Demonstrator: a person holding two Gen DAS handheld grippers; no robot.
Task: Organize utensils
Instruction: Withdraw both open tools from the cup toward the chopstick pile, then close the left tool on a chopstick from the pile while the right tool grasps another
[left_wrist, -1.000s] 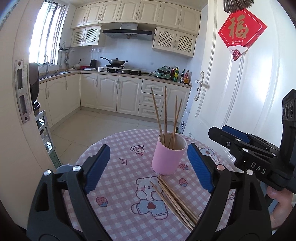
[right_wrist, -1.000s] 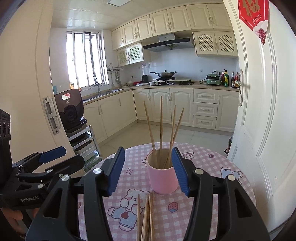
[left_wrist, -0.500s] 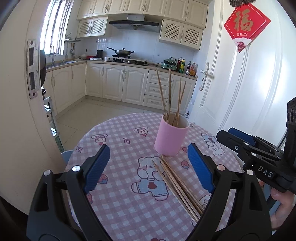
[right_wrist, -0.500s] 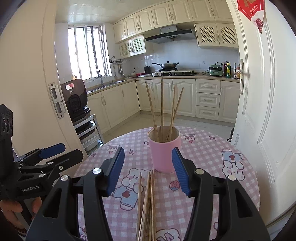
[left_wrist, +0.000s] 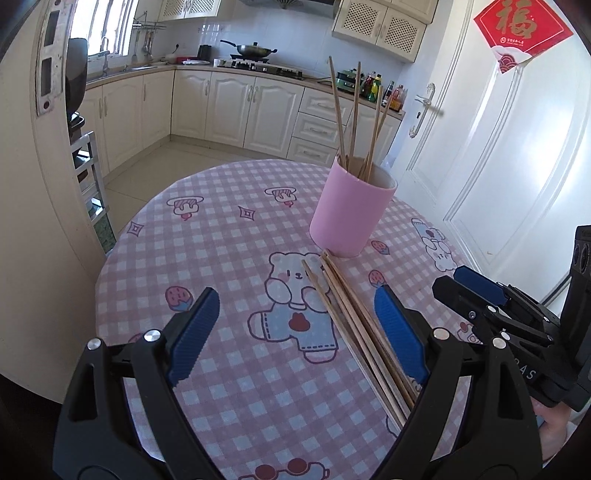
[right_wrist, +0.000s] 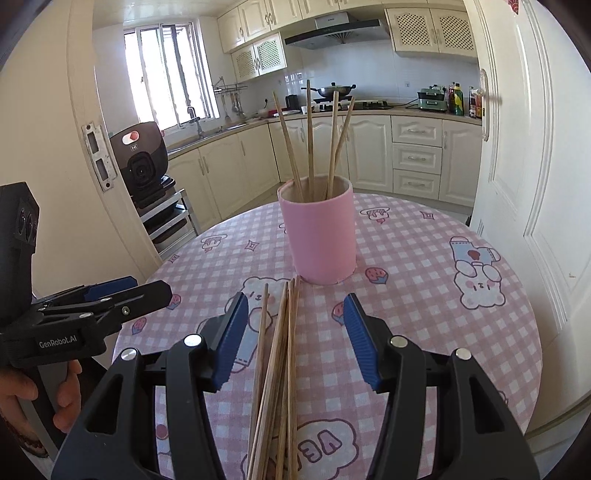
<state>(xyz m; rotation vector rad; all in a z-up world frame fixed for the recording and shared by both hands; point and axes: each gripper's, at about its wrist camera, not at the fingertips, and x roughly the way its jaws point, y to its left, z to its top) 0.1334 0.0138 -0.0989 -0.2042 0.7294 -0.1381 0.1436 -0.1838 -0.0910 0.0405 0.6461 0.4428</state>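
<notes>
A matt pink cup (right_wrist: 320, 236), smooth-walled, is seen ahead of the right claw (right_wrist: 291, 341); thin bare-wood chopsticks (right_wrist: 310, 140) stand in it. More wooden sticks (right_wrist: 277, 369), pale and unvarnished, lie between that claw's ribbed blue rubbery pads (right_wrist: 232, 339). The claw arms are of black matt plastic with shiny metal pins. The table (left_wrist: 229, 236) beneath the left claw (left_wrist: 295, 332) is covered by a checked printed cloth with a slight sheen.
</notes>
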